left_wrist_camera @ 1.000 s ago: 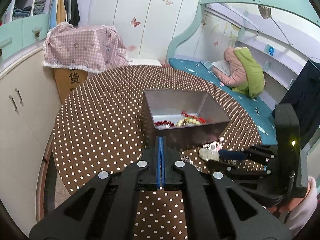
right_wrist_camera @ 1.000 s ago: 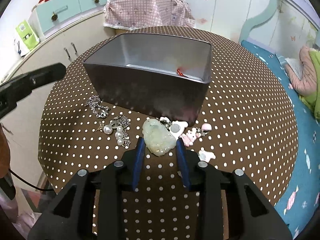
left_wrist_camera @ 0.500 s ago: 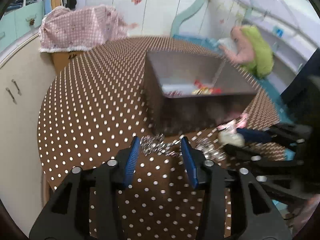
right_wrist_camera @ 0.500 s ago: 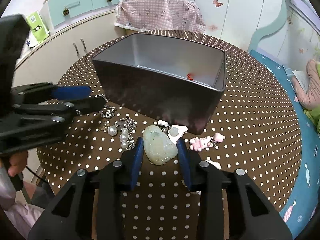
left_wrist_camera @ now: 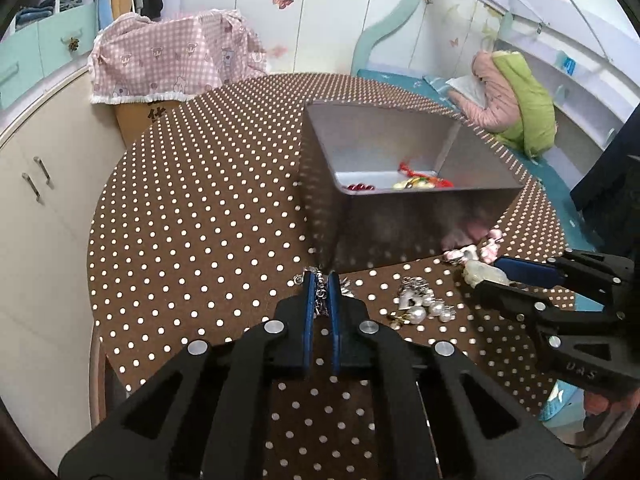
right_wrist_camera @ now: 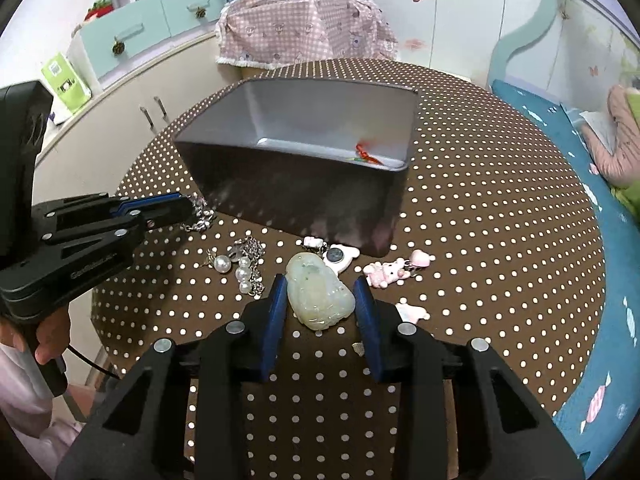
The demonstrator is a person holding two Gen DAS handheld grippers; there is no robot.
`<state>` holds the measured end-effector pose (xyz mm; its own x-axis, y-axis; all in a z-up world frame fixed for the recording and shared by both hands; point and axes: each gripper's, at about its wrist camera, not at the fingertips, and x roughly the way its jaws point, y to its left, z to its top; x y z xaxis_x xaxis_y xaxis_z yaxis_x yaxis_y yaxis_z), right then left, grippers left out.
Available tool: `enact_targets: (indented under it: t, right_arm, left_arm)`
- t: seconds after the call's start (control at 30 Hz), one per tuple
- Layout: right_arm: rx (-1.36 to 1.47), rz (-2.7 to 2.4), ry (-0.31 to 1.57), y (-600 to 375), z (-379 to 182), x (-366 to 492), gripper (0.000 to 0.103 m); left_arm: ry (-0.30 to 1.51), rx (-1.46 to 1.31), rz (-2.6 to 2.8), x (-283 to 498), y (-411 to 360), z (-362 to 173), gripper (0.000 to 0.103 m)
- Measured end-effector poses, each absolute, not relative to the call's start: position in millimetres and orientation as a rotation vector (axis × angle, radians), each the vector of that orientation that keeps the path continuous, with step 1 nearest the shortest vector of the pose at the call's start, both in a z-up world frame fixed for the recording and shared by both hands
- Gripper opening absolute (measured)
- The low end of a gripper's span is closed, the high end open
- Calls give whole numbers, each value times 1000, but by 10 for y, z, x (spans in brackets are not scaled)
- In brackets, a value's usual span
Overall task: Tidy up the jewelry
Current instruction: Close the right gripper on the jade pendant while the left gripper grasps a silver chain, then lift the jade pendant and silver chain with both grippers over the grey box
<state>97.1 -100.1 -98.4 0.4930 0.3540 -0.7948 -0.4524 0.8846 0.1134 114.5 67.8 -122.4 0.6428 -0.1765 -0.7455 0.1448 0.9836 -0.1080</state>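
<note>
Two grippers: left gripper [left_wrist_camera: 321, 280] pinches chain [left_wrist_camera: 320, 287], right gripper [right_wrist_camera: 320, 292] straddles pendant [right_wrist_camera: 320, 296].

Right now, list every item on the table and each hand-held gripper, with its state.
Left hand-held gripper: shut on silver chain.
Right hand-held gripper: open around jade pendant, which lies flat.
Metal box: open, some jewelry inside.
Pearl piece: loose on the table.
Pink charms: loose beside the box.

Brown tablecloth [right_wrist_camera: 480, 200] with white dots, grey box [right_wrist_camera: 304, 196] at centre. Pale green pendant [right_wrist_camera: 320, 296] lower centre; pink gingham cover [right_wrist_camera: 308, 36] top.
</note>
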Motion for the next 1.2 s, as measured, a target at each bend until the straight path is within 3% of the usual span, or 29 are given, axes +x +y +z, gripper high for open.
enact_targets:
  t: [0.53, 1.2]
  right_arm:
    - [-59, 492, 820, -1092, -502, 936, 32]
    - [-75, 516, 735, -979, -219, 1294, 32]
  left_arm:
    - [703, -40, -212, 954, 707, -542, 5]
    - [570, -124, -327, 1365, 660, 171, 5]
